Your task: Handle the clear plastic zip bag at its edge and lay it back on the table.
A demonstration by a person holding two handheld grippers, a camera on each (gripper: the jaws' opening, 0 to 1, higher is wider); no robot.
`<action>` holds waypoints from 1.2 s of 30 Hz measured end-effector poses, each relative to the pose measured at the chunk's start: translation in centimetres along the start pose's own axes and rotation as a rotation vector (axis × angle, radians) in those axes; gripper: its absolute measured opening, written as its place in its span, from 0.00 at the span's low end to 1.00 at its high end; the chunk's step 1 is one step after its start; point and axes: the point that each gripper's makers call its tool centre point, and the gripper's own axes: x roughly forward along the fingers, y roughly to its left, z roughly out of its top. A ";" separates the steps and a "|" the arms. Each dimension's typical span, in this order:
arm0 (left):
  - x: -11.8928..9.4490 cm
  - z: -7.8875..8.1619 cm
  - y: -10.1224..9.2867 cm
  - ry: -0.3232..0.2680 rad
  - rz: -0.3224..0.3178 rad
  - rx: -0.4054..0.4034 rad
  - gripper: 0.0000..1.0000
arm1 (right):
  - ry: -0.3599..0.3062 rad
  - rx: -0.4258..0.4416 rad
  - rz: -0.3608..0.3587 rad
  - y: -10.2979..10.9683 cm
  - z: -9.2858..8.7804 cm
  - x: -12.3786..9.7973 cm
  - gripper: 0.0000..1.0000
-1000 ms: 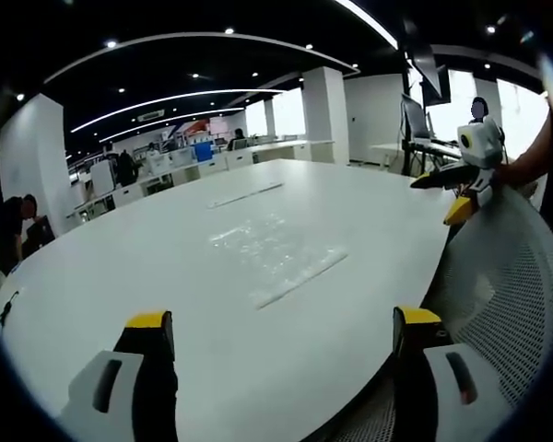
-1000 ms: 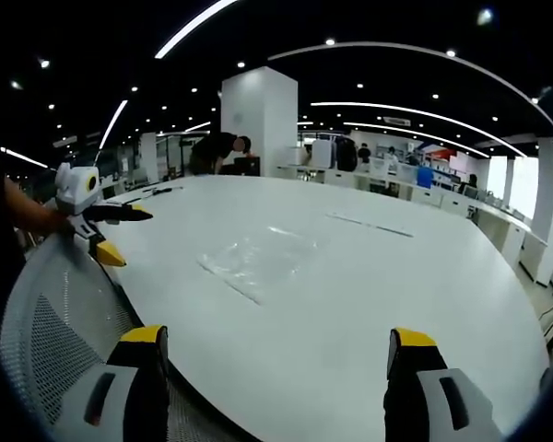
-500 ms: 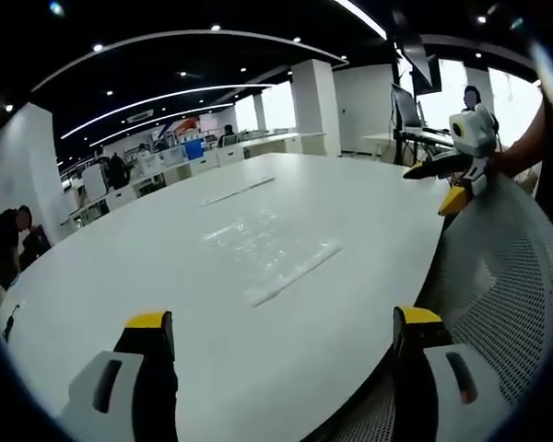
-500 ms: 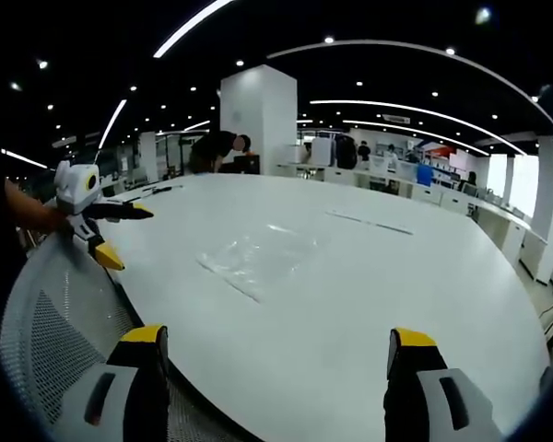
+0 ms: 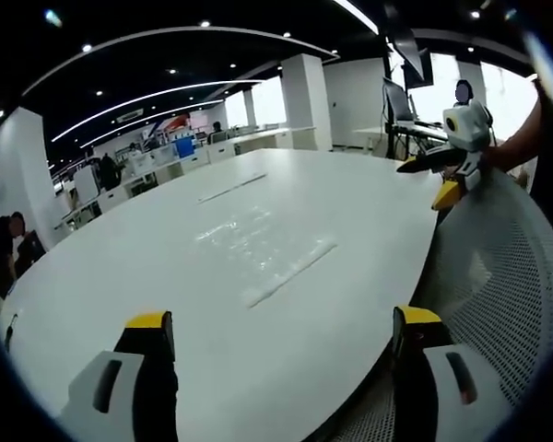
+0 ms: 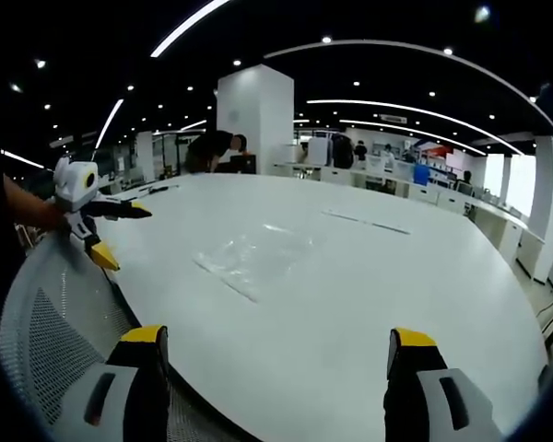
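White table [image 5: 120, 276] surface spreads across the middle of both views, inside a large open office with curved ceiling light strips. At its centre we see the clear plastic zip bag [image 5: 263, 249] lying flat; in the left gripper view it sits just above the frame's middle, its zip edge showing as a pale strip on the lower right side of the bag. In the right gripper view the bag [image 6: 253, 258] lies left of centre, with the zip strip along its lower left edge. Nothing touches it.

Our left gripper [image 5: 281, 331] shows at the bottom of its own view, yellow-tipped jaws spread wide with nothing between them, well short of the bag. Our right gripper [image 6: 272, 341] stands the same way at the bottom of its view: jaws wide and empty, apart from the bag.

Each view catches the other tool. The left gripper view has the right gripper [image 5: 442, 175] at the upper right, held over a grey mesh chair back [image 5: 498, 276], jaws parted. The right gripper view has the left gripper [image 6: 111, 230] at the middle left, also parted, above the mesh chair back [image 6: 64, 304].

Farther out, the right gripper view shows a white pillar [image 6: 253, 120] with a person [image 6: 212, 147] leaning beside it. The left gripper view shows bright windows [image 5: 498, 83] at the upper right and a monitor [image 5: 396, 97].
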 end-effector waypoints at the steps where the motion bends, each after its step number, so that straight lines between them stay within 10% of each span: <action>1: 0.0 0.0 0.1 0.002 -0.002 0.003 0.98 | 0.000 0.000 0.000 0.0 0.0 0.0 1.00; 36: 2.7 3.1 2.8 0.053 -0.073 0.161 0.84 | -0.006 0.013 -0.011 -0.2 0.1 0.0 0.99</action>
